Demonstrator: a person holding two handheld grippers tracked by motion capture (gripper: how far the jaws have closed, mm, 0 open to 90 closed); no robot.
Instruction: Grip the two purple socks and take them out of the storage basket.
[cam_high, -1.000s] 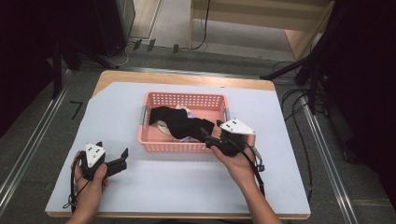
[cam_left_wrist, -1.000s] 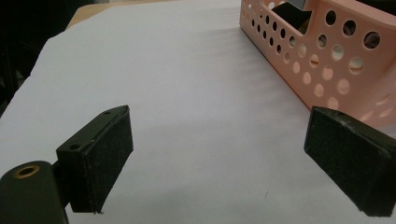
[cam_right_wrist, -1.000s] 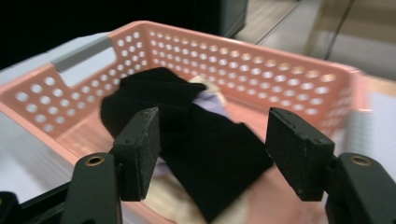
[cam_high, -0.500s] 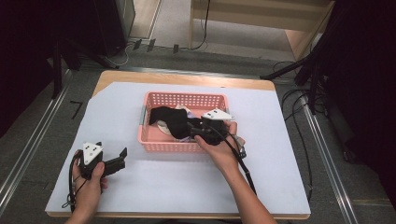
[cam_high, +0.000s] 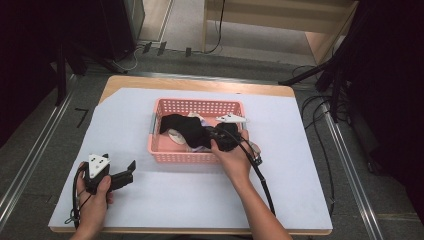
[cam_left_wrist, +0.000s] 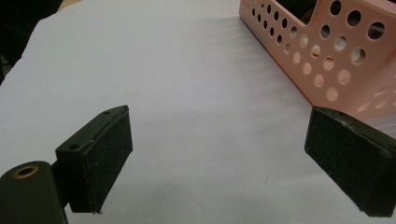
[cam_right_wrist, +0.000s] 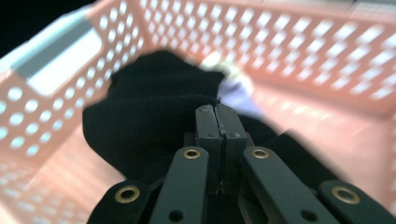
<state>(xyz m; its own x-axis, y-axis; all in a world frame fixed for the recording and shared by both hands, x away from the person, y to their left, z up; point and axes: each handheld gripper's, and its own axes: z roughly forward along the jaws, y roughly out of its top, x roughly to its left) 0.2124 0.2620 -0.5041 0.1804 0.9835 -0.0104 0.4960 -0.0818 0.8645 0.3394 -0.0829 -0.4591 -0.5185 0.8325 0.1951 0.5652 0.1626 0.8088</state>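
- Since a second ago, the right hand-held gripper (cam_high: 212, 134) has moved from the basket's near right corner into the pink basket (cam_high: 162, 148), reaching over the black cloth (cam_high: 182, 127).
- That black cloth lies bunched in the middle of the basket, on top of a pale garment (cam_high: 176, 136) whose edges peek out beside it.
- Seen in the right gripper view, the right hand-held gripper (cam_right_wrist: 217, 122) has its jaws pressed fully together, tips against the black cloth (cam_right_wrist: 149, 116); whether any fabric is pinched between them cannot be told.
- Pink perforated walls (cam_right_wrist: 327, 42) surround the cloth on all sides.
- At the near left of the desk (cam_high: 300, 175), the left hand-held gripper (cam_high: 131, 169) rests in the person's left hand (cam_high: 95, 197), well apart from the basket.
- Its jaws stand wide open with nothing between them, over the white sheet (cam_left_wrist: 187, 93), the basket's corner (cam_left_wrist: 327, 56) just ahead.
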